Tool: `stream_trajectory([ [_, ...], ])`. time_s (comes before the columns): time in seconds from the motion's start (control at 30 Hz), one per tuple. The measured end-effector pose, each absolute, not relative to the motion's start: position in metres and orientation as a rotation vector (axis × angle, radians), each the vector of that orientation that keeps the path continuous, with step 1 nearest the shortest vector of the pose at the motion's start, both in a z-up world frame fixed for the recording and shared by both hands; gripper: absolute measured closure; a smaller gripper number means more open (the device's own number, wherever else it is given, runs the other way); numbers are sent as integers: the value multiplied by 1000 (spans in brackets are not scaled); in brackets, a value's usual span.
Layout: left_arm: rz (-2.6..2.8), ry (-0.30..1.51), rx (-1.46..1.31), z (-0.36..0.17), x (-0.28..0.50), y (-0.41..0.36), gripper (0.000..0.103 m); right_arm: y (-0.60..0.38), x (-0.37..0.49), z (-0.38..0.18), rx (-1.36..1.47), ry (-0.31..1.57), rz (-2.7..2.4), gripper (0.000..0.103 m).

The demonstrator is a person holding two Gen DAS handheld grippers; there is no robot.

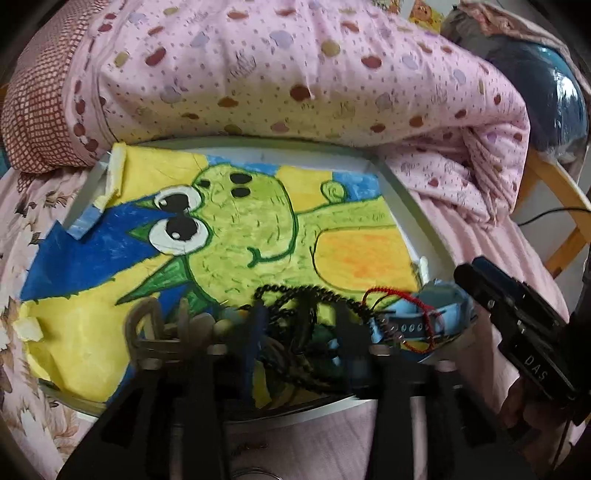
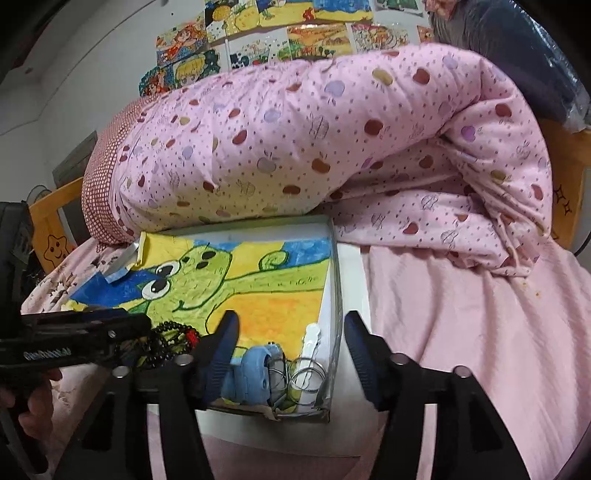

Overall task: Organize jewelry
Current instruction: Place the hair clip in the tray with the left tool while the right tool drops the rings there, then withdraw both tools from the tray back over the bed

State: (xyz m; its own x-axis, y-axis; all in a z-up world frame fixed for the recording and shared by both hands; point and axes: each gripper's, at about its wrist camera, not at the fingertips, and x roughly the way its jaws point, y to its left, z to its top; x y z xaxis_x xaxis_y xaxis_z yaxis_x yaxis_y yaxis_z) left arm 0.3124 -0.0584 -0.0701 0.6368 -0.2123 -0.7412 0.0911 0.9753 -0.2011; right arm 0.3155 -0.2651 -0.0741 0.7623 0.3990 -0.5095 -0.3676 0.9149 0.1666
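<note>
A shallow white tray (image 1: 397,192) lined with a frog drawing lies on the bed. At its near edge lies a pile of jewelry: a black beaded necklace (image 1: 295,295), a red string bracelet (image 1: 410,295), a blue watch (image 2: 255,373) and silver rings (image 2: 306,373). My left gripper (image 1: 299,343) is open, its fingers straddling the black necklace. My right gripper (image 2: 290,347) is open above the tray's near right corner, the blue watch and rings between its fingers. The right gripper also shows in the left wrist view (image 1: 517,317).
A rolled pink dotted quilt (image 2: 314,140) lies behind the tray, with a red checked pillow (image 1: 37,110) at the left. Pink bedsheet (image 2: 461,332) spreads to the right. A wooden bed frame (image 2: 569,192) stands at the edge. Drawings (image 2: 280,33) hang on the wall.
</note>
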Motion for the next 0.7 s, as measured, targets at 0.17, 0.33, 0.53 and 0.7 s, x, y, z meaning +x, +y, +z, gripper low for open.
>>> stream_trajectory([
  [0.17, -138, 799, -184, -48, 303, -51, 45, -270, 306, -56, 77, 528, 392, 28],
  [0.33, -101, 714, -203, -20, 286, -42, 18, -273, 288, -30, 89, 452, 386, 16],
  [0.53, -87, 607, -202, 12, 257, -34, 3, -272, 258, 3, 109, 355, 398, 4],
  [0.7, -73, 540, -159, 33, 226, -30, 2, -268, 225, 24, 95, 287, 380, 0],
])
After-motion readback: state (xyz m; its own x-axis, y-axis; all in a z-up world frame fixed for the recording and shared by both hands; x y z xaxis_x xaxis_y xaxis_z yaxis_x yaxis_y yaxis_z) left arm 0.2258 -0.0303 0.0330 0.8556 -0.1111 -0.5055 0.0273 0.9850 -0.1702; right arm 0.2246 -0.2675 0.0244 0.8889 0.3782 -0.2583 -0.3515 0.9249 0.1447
